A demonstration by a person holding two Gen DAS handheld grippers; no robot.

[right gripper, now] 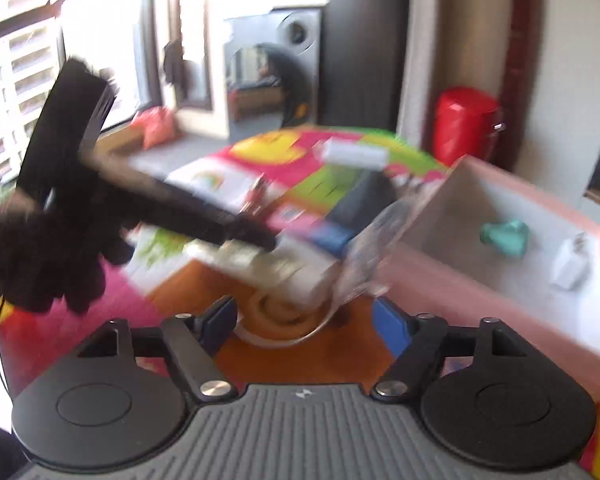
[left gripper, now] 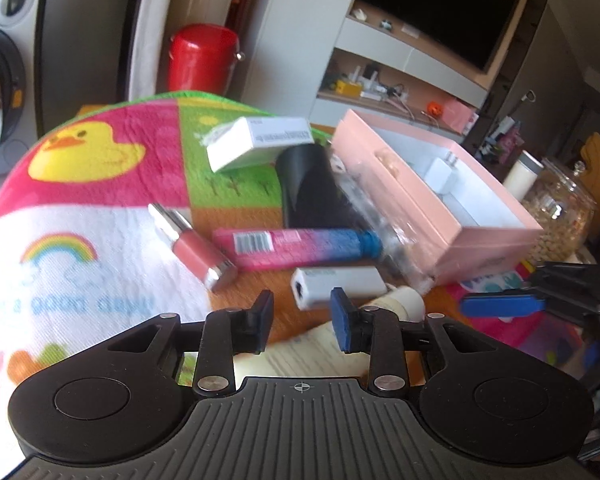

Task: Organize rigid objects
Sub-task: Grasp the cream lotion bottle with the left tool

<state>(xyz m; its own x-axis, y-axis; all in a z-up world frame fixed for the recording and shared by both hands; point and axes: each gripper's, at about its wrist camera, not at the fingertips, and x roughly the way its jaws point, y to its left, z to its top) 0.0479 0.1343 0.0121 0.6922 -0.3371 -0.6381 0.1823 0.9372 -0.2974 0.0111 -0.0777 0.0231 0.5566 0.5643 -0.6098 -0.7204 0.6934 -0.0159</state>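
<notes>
Your left tool [left gripper: 302, 314] stands partly open with nothing between its pads, poised just short of the small white adapter [left gripper: 337, 286] on the tabletop [left gripper: 276, 280]; your right tool [right gripper: 304, 320] gapes wider, also empty, over a pale roll of tape [right gripper: 278, 320], though blur makes that view hard to read. The adapter looks light, hard and smooth-sided, so I judge it will skate if pinched at a corner: take it across its long flat sides near the middle. Beyond it lie the pink-and-blue tube [left gripper: 296, 246], the lip gloss [left gripper: 198, 246], a black cylinder [left gripper: 312, 188] and a white carton [left gripper: 260, 142], all loose beside the open pink box [left gripper: 452, 216], which already holds a white charger [left gripper: 444, 174]
</notes>
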